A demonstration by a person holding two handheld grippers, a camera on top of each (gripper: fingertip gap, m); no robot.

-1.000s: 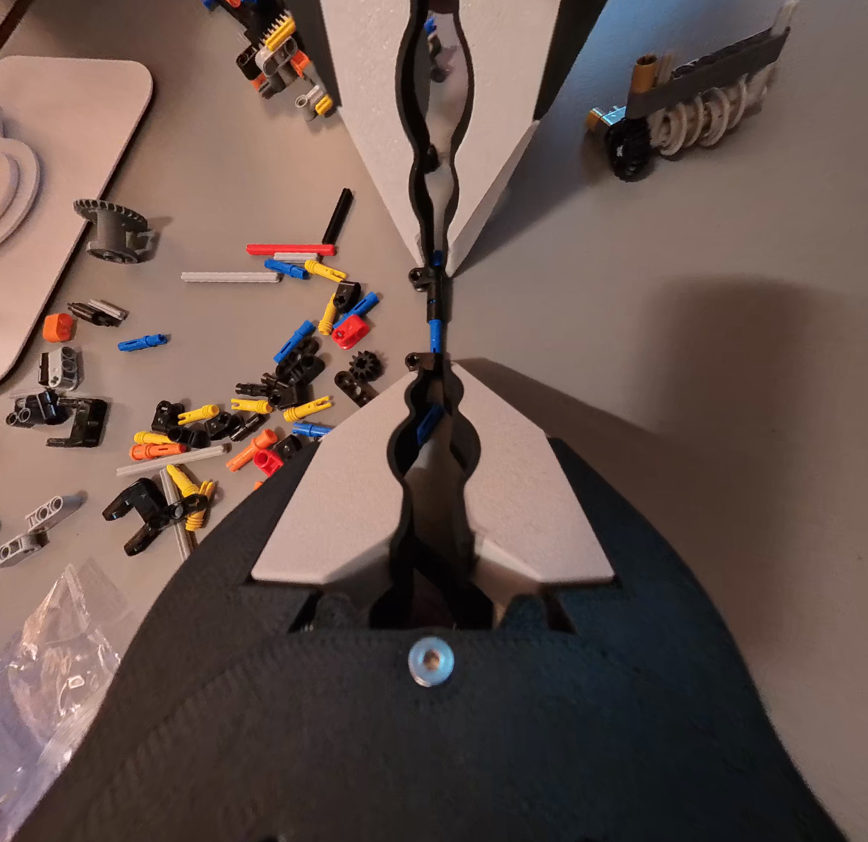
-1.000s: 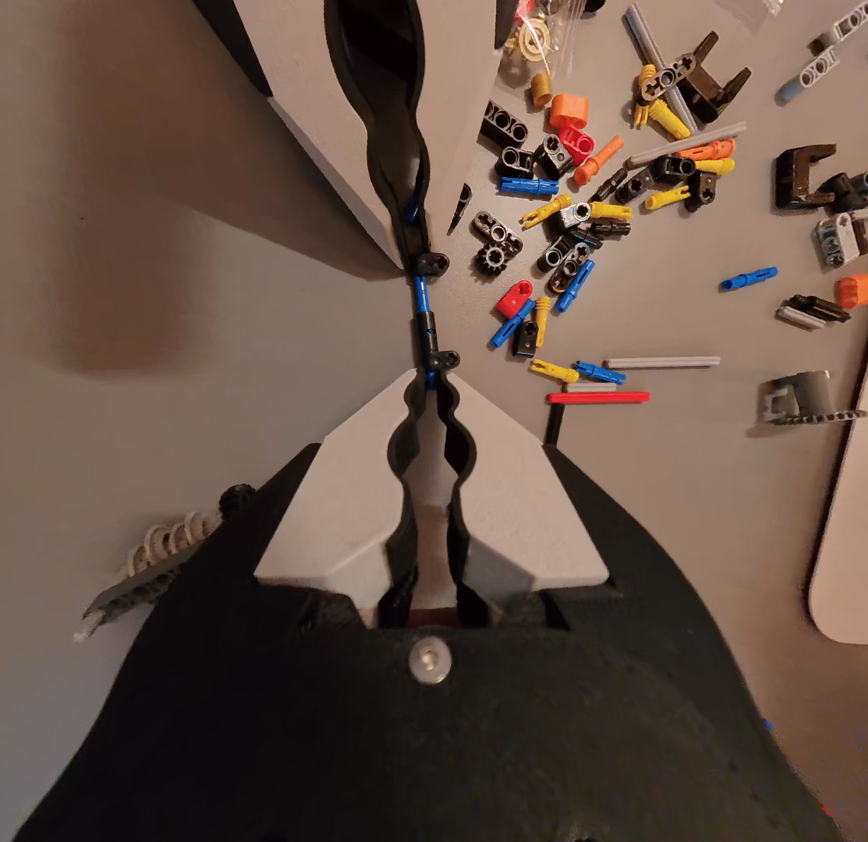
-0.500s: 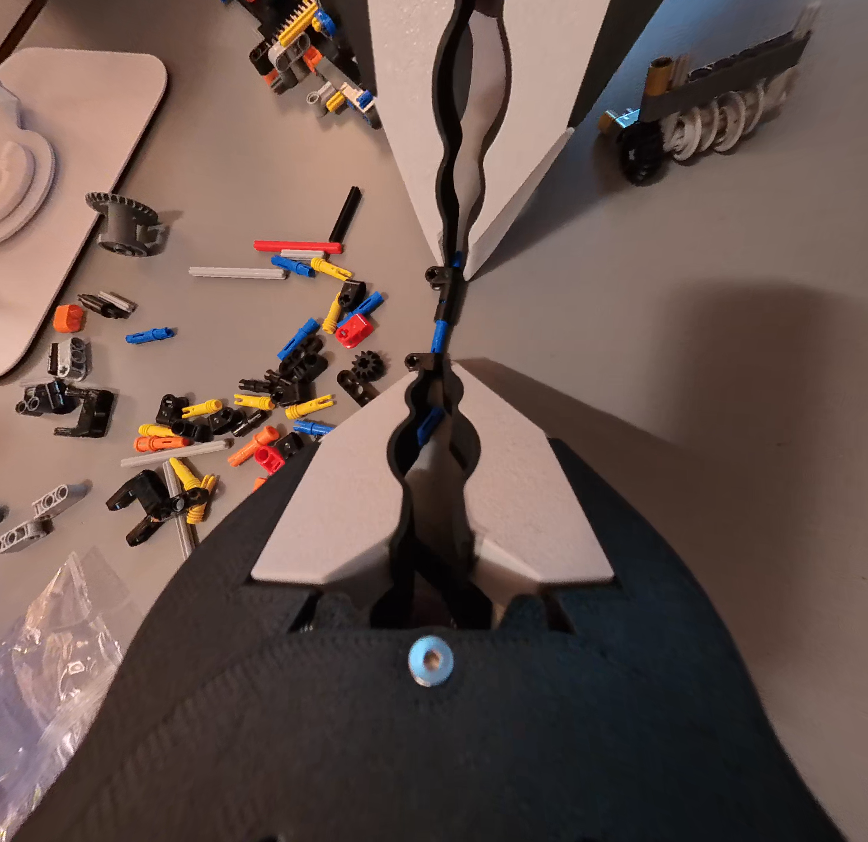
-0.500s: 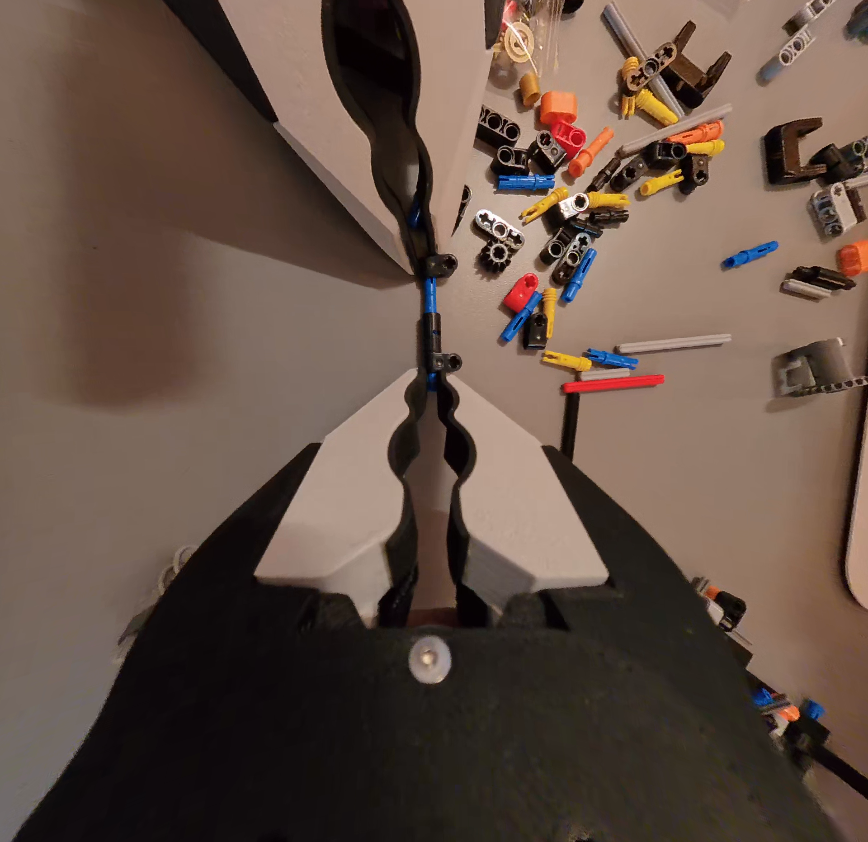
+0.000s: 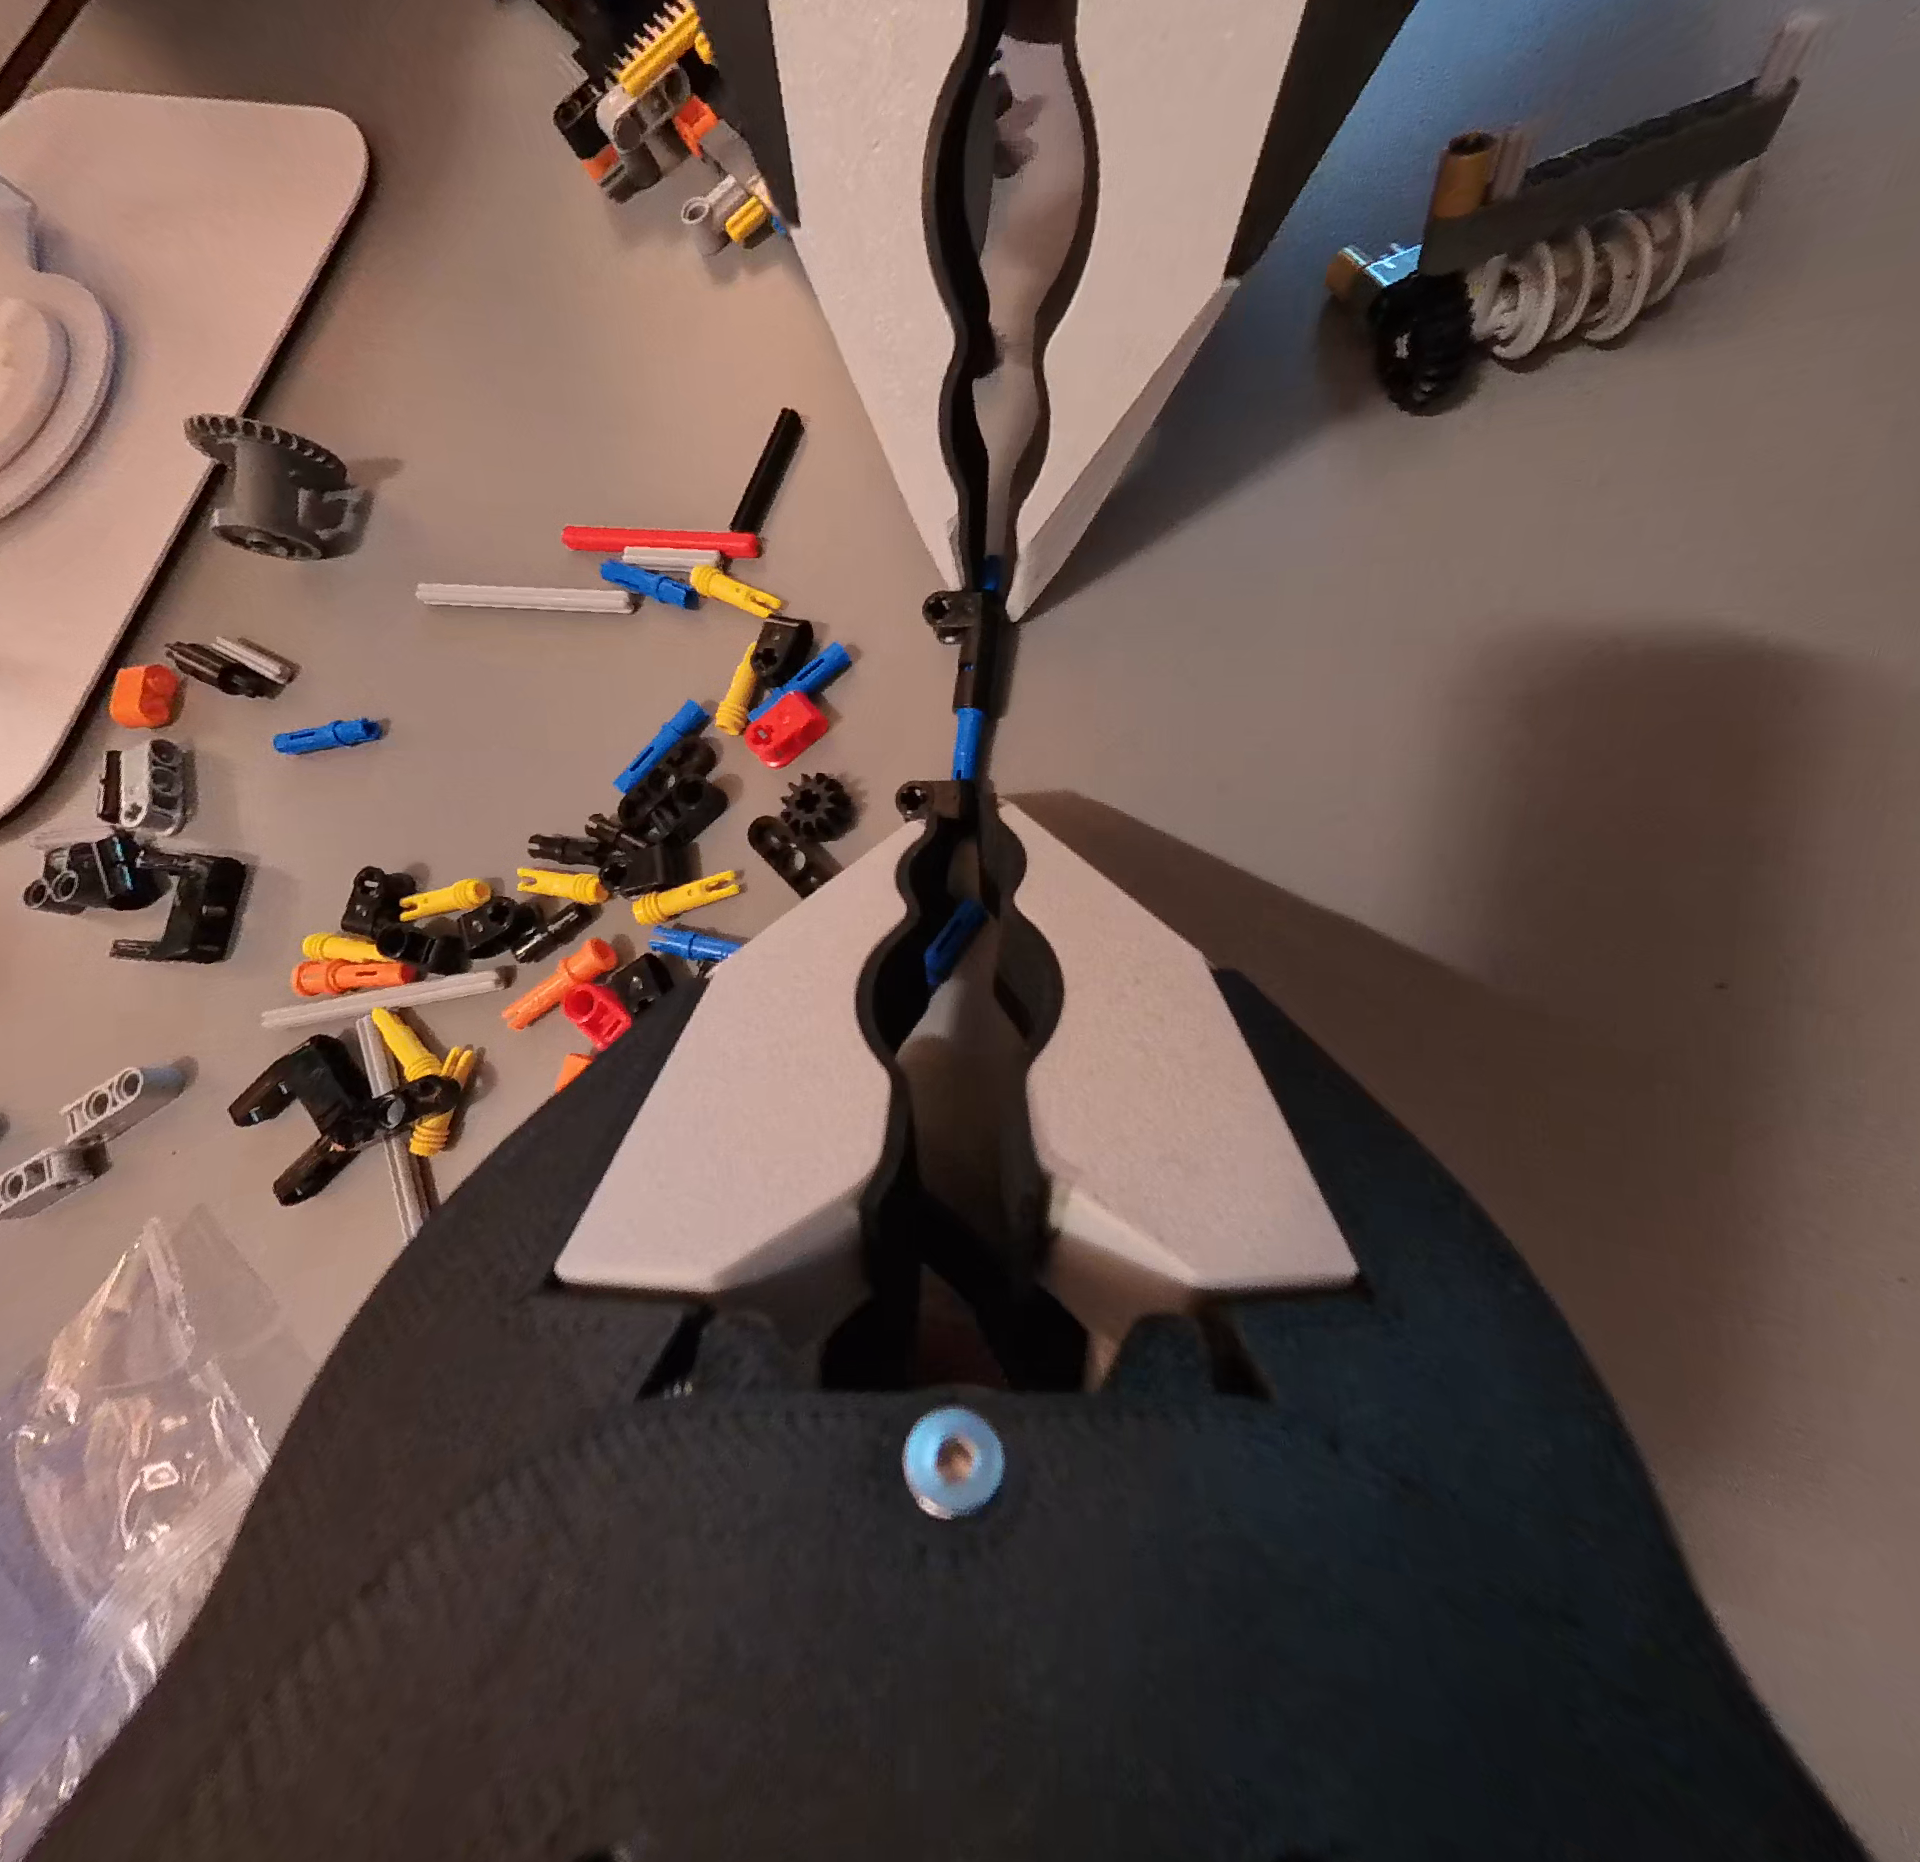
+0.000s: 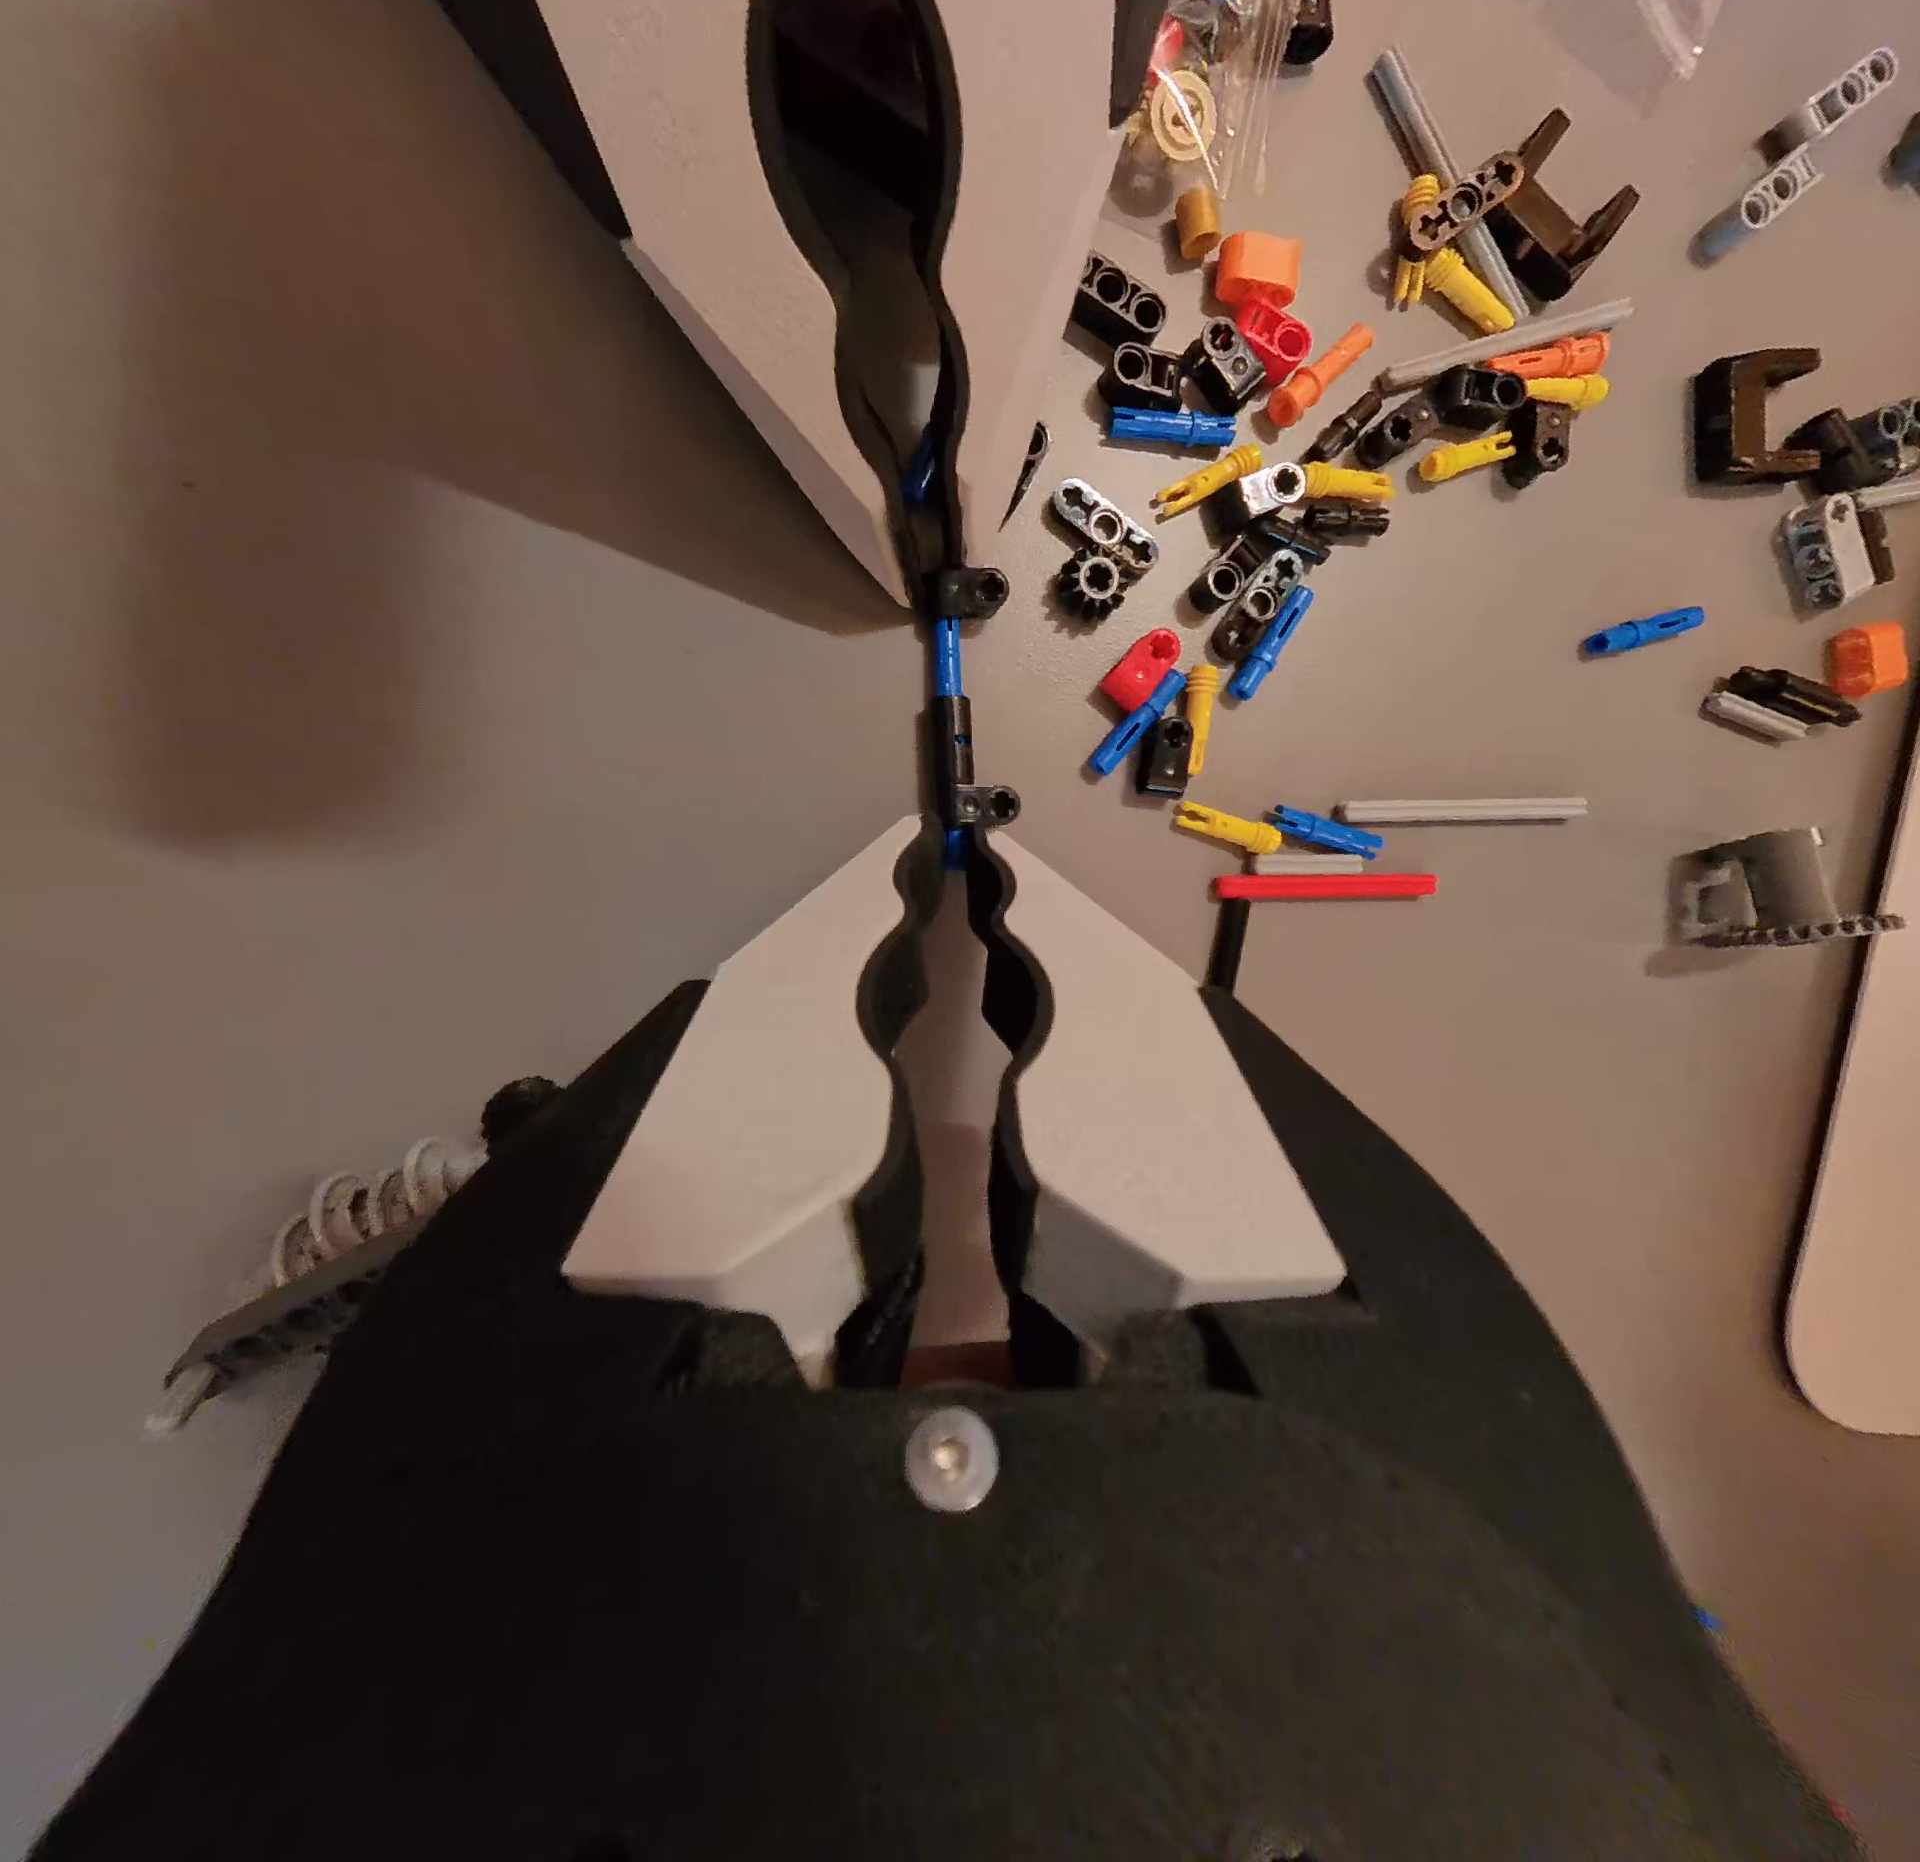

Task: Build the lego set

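A thin chain of lego parts [image 5: 968, 742] hangs above the grey table between my two grippers: a blue pin, a black sleeve and a black holed connector at each end. My left gripper [image 5: 961, 815] is shut on the near connector end. My right gripper [image 5: 982, 581] faces it and is shut on the far end. In the right wrist view the chain [image 6: 948, 659] runs from my right gripper [image 6: 956, 851] up to the left gripper [image 6: 935, 586]. A blue pin end shows inside the left jaws.
Loose small pins and connectors [image 5: 644, 836] lie on the table to the left of the chain. There is also a grey gear spool [image 5: 275, 482], a white-spring sub-assembly [image 5: 1579, 264], a part-built model [image 5: 644, 77], a plastic bag [image 5: 114, 1449] and a pale board [image 5: 177, 254]. Some 4 cm of space lies between my two pairs of fingers. The grey gear spool [image 5: 275, 482] is about equally far from each gripper, around 15 cm. It is also in sight in the right wrist view [image 6: 1776, 881].
Both grippers swayed a little sideways and came back. The chain stays held at both ends and its length looks the same.
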